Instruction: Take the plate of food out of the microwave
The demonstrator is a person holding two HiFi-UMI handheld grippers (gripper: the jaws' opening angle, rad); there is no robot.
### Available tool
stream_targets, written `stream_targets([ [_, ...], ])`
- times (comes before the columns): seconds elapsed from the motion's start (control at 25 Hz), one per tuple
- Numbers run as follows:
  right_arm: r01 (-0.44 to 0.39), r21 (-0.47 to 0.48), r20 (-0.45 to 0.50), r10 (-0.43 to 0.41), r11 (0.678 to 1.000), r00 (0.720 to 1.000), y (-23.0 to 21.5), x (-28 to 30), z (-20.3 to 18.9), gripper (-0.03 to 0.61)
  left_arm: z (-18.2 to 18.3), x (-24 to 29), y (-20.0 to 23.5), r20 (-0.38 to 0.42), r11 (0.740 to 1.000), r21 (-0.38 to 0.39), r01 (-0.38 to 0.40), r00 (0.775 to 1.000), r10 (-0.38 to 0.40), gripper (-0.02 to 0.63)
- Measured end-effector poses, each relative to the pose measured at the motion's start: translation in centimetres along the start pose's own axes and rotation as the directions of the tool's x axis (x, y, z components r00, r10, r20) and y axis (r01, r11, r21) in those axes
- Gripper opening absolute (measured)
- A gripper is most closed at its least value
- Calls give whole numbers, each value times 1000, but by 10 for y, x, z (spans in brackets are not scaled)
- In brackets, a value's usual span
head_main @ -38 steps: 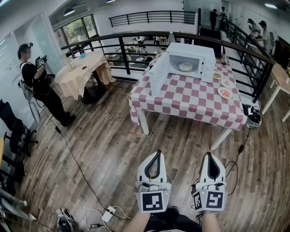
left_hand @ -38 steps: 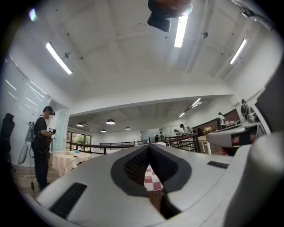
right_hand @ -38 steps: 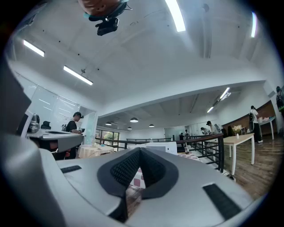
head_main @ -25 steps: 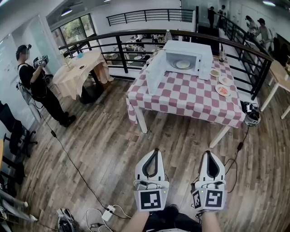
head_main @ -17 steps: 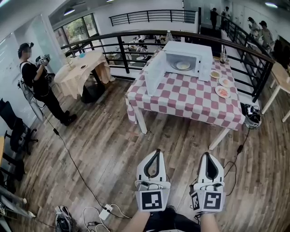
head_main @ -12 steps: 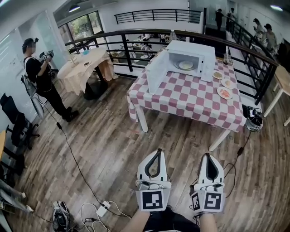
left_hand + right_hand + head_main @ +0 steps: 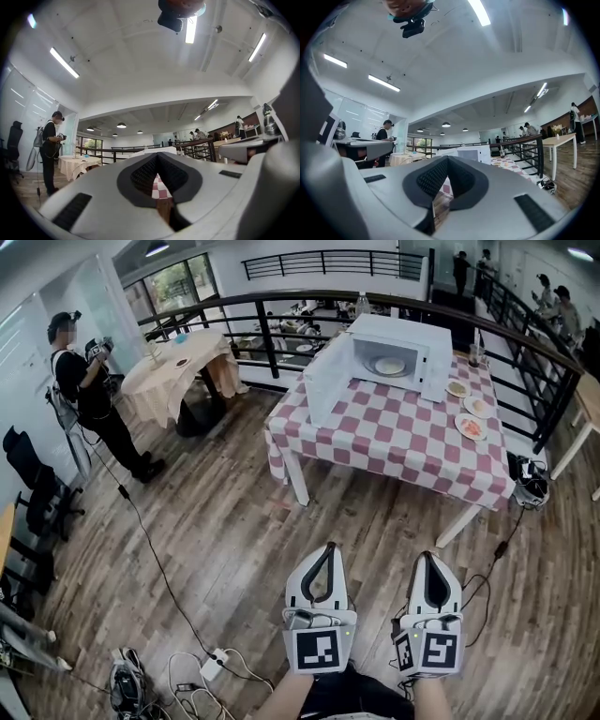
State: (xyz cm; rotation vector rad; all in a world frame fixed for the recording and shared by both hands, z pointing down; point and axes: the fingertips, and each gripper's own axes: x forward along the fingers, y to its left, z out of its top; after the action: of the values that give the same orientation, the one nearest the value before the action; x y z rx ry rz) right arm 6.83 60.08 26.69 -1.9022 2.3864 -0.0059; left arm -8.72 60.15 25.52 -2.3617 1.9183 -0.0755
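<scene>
Holding left hand-held gripper (image 7: pixel 328 547) and right hand-held gripper (image 7: pixel 431 557) pressed together on nothing, side by side, pointing level above the floor (image 7: pixel 225 540). Facing the plate (image 7: pixel 389 366) inside the open microwave (image 7: pixel 412 334) on the tabletop (image 7: pixel 394 442), well ahead and slightly rightward. Judged nearer the right one; needs closing in before any reach

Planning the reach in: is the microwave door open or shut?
Open. In the head view the door of the microwave stands swung out to the left, and the plate shows inside the cavity.
</scene>
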Motion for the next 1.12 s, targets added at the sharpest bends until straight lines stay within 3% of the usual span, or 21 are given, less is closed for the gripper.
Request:
stream_targets([
  [1.12,141,4,-28,-141,990,990,-24,211,-14,21,-17,220,66,-2,985,-41,170,985,-170,34],
])
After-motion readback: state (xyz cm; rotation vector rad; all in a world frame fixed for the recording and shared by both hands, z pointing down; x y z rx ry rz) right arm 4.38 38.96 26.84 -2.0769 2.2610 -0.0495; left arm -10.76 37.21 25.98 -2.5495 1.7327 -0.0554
